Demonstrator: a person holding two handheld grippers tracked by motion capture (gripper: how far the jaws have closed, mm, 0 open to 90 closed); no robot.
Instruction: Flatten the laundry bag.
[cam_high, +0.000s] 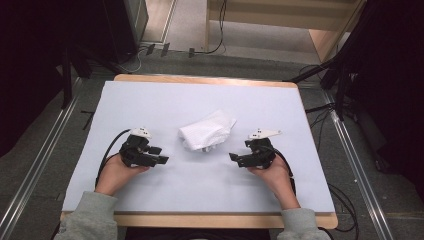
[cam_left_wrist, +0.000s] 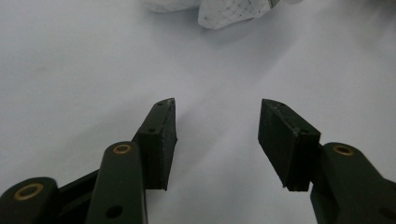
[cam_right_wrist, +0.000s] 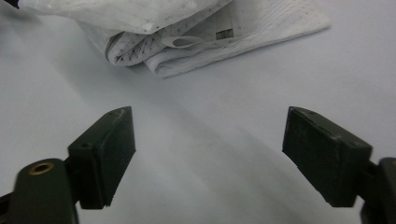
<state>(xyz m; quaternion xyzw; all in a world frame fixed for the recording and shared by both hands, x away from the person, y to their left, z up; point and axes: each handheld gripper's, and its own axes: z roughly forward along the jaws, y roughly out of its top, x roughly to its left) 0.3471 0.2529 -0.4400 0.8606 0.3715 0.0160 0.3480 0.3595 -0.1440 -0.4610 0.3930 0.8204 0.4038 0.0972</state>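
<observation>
High view looks down on the table (cam_high: 150, 100); both gripper views, low and close, share the white cloth (cam_high: 207, 131).

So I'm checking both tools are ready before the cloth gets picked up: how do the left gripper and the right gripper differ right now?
The left gripper sits left of the white cloth, pointing right; the right gripper sits on the other side, pointing left. In their own views, the right gripper's jaws stand wider apart than the left's, and more of the cloth shows ahead of the right one. Both are open, hold nothing and are apart from the cloth.

Crumpled white mesh cloth (cam_high: 206, 132) — thin, finely gridded — on a matt, smooth pale table cover (cam_high: 200, 185).
</observation>
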